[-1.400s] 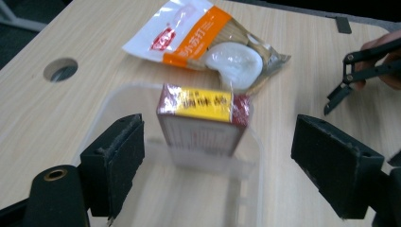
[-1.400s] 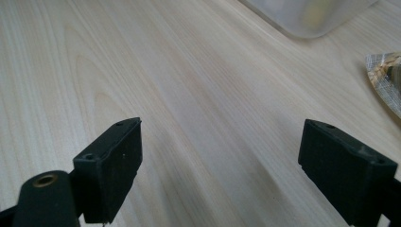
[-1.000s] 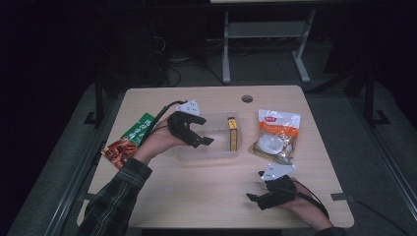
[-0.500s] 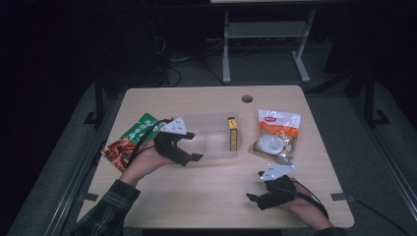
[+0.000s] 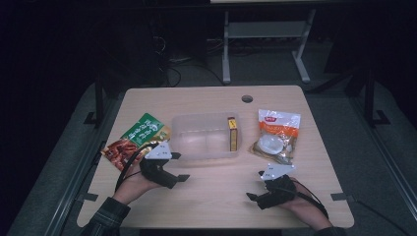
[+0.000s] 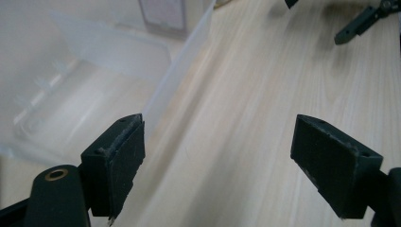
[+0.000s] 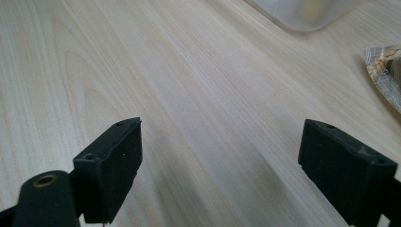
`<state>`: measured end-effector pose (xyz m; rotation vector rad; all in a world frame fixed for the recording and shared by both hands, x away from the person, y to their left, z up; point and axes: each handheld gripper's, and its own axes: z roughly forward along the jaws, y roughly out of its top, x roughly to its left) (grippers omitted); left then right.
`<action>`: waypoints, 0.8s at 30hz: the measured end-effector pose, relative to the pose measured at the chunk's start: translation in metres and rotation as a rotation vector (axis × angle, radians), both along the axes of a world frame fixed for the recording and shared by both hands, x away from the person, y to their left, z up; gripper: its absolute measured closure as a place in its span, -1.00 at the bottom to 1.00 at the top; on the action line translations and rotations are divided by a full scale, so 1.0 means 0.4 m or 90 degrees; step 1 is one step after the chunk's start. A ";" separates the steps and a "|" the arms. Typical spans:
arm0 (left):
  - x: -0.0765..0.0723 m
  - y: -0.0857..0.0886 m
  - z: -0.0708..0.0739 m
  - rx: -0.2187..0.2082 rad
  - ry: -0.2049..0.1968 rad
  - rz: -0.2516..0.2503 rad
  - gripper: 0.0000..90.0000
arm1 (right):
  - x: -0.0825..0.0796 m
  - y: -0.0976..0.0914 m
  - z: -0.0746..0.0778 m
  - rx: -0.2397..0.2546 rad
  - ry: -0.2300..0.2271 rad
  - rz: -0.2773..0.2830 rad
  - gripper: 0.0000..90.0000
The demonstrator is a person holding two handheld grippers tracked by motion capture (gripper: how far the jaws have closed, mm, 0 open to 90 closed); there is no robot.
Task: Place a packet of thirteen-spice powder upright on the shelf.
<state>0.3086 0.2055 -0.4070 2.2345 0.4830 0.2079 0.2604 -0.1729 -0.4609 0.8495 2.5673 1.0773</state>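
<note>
Dark room, wooden table. Left gripper sitting open-fingered beside clear bin, right gripper idling open. Likely packing step; next: grabbing green pouch.

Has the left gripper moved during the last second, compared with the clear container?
Yes. The left gripper has drawn back from above the clear container's left end, toward the person, and now sits over bare table by its near-left corner, fingers open.

Wooden table with a round hole near its far edge. Directly on it: a clear bin at centre, green packet and red packet at left, orange-and-white bag at right.
</note>
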 end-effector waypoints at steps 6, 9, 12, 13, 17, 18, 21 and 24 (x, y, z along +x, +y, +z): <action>-0.035 0.042 -0.034 0.004 0.015 0.019 -0.60 | 0.000 -0.001 0.001 0.001 -0.003 0.001 -0.69; -0.044 0.056 -0.048 0.013 0.024 0.025 -0.60 | 0.000 -0.003 0.002 0.008 -0.003 0.000 -0.69; -0.051 0.074 -0.050 0.014 0.022 0.032 -0.60 | 0.001 -0.004 0.003 0.012 -0.001 -0.012 -0.69; -0.054 0.080 -0.048 0.013 0.020 0.034 -0.60 | -0.001 -0.005 0.006 0.014 -0.003 -0.014 -0.69; -0.064 0.103 -0.046 0.005 0.019 0.040 -0.60 | 0.001 -0.012 0.009 0.032 -0.010 -0.021 -0.69; -0.061 0.111 -0.047 0.008 0.015 0.044 -0.60 | 0.008 -0.014 0.008 0.041 -0.008 -0.027 -0.69; -0.055 0.121 -0.046 0.013 0.011 0.047 -0.60 | 0.012 -0.017 0.003 0.043 -0.006 -0.034 -0.69; -0.053 0.138 -0.042 0.011 0.010 0.057 -0.60 | 0.017 -0.019 -0.004 0.040 -0.002 -0.038 -0.69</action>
